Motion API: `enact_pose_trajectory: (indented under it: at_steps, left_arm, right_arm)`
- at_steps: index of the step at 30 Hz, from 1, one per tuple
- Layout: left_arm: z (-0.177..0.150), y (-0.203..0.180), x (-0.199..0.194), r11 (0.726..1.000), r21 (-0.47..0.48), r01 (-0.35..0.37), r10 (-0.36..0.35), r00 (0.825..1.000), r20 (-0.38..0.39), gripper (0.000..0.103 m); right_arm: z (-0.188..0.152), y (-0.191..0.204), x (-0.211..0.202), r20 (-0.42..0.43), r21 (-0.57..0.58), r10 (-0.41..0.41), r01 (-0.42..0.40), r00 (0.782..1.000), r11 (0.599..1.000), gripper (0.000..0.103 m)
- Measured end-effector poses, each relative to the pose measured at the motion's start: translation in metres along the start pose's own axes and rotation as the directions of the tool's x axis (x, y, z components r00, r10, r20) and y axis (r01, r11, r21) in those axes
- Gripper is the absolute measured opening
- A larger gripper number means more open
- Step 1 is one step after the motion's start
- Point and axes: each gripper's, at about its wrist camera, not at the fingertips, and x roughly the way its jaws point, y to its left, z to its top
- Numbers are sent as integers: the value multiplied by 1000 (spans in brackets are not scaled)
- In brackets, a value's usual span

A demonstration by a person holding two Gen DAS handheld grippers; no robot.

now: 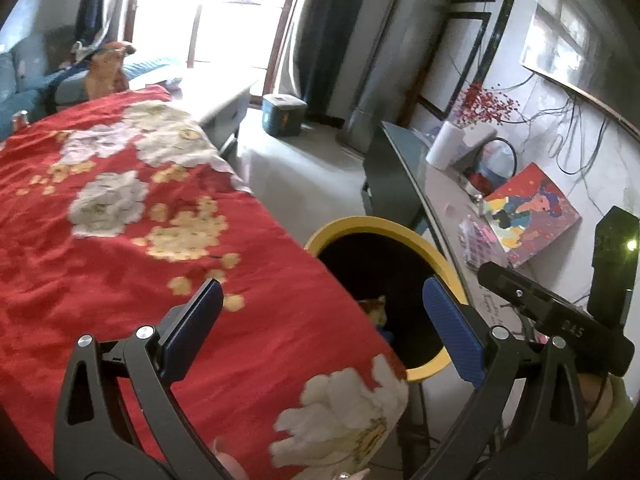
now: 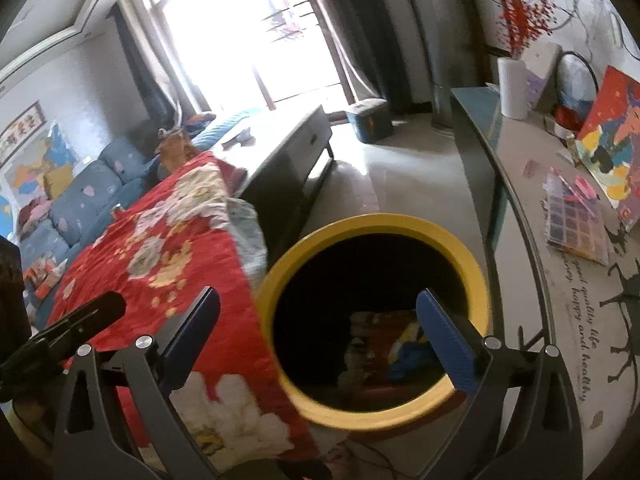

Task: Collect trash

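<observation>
Fingers of both grippers spread wide, holding nothing: right gripper (image 2: pixel 318 332) hangs over the yellow-rimmed bin (image 2: pixel 374 222), likely for a drop; left gripper (image 1: pixel 322 320) is at its 9 o'clock, above the red floral cloth (image 1: pixel 120 220). Colourful trash (image 2: pixel 394 344) lies in the bin's bottom.

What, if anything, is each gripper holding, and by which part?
Nothing is held. The left gripper and the right gripper are both open, with nothing between their fingers, above the yellow-rimmed bin, which has trash inside.
</observation>
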Motion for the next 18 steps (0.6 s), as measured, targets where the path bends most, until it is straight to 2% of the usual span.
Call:
enact_pose_trajectory:
  at_steps: [6, 10, 18]
  left_arm:
    - [-4, 18, -30, 998, -16, -60, 61, 996, 73, 92]
    - [-9, 29, -48, 995, -29, -96, 98, 989, 107, 92]
    - [-23, 47, -84, 981, -36, -191, 194, 962, 192, 92]
  right_arm:
    - [-5, 34, -9, 33, -84, -8, 11, 999, 996, 96]
    - [-10, 52, -17, 72, -104, 22, -14, 997, 994, 96]
    - [-24, 82, -32, 175, -148, 82, -56, 981, 987, 96]
